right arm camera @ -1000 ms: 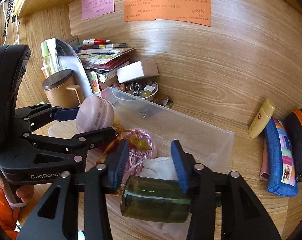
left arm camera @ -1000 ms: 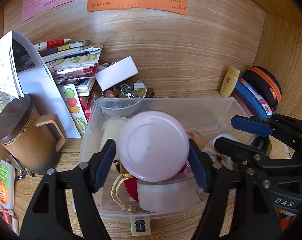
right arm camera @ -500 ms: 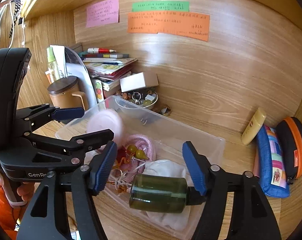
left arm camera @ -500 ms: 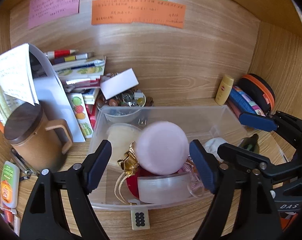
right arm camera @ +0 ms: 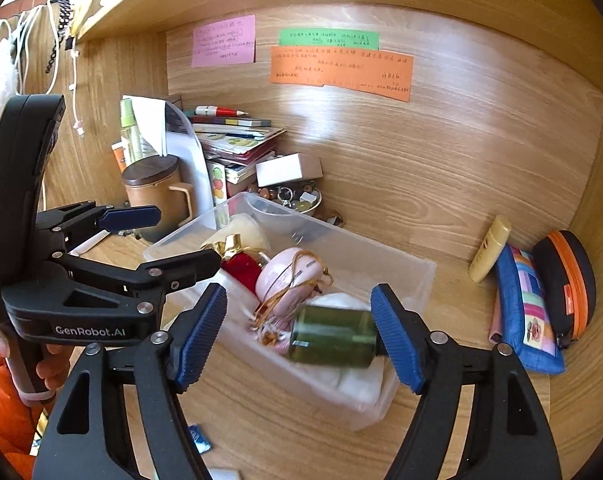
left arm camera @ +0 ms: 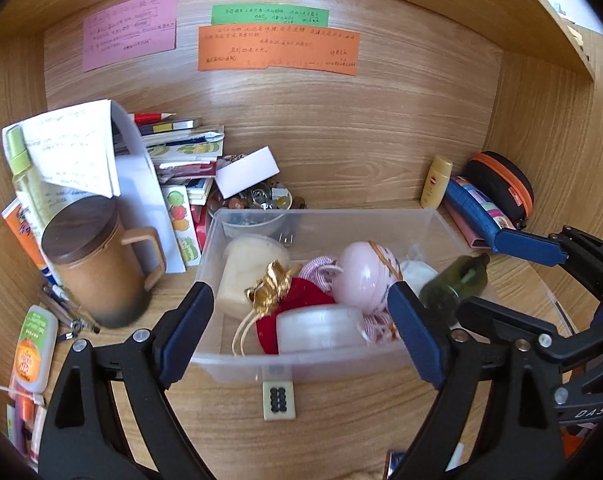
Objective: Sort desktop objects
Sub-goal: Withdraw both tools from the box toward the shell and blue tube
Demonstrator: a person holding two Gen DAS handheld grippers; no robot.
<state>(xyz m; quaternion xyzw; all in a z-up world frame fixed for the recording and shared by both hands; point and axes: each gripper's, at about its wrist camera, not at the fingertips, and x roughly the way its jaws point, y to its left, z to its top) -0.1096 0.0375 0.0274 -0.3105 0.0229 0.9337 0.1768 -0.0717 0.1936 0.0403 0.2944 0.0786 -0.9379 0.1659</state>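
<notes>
Left wrist view: the left gripper [left arm camera: 301,334] is spread wide over the clear bin [left arm camera: 441,220], a pink round case [left arm camera: 361,280] lying inside at centre.

Right wrist view: the right gripper [right arm camera: 299,340] is also spread, a green bottle [right arm camera: 331,336] blurred between its fingers above the bin's near end, apparently just released. Next seems to be fetching the yellow tube [right arm camera: 489,250] at three o'clock.

- The wooden desk [left arm camera: 341,184] sits in an alcove with wood-grain walls.
- A clear plastic bin [left arm camera: 325,220] stands mid-desk.
- A domino-like tile [left arm camera: 278,399] lies just in front of the bin.
- A brown lidded mug [left arm camera: 97,264] stands left of the bin, near a stack of books [left arm camera: 181,152].
- A bowl of trinkets [left arm camera: 257,204] sits behind the bin.
- At the right, a yellow tube [left arm camera: 436,182], a blue pouch [left arm camera: 477,208] and a black case with orange zip [left arm camera: 501,184] lie side by side.
</notes>
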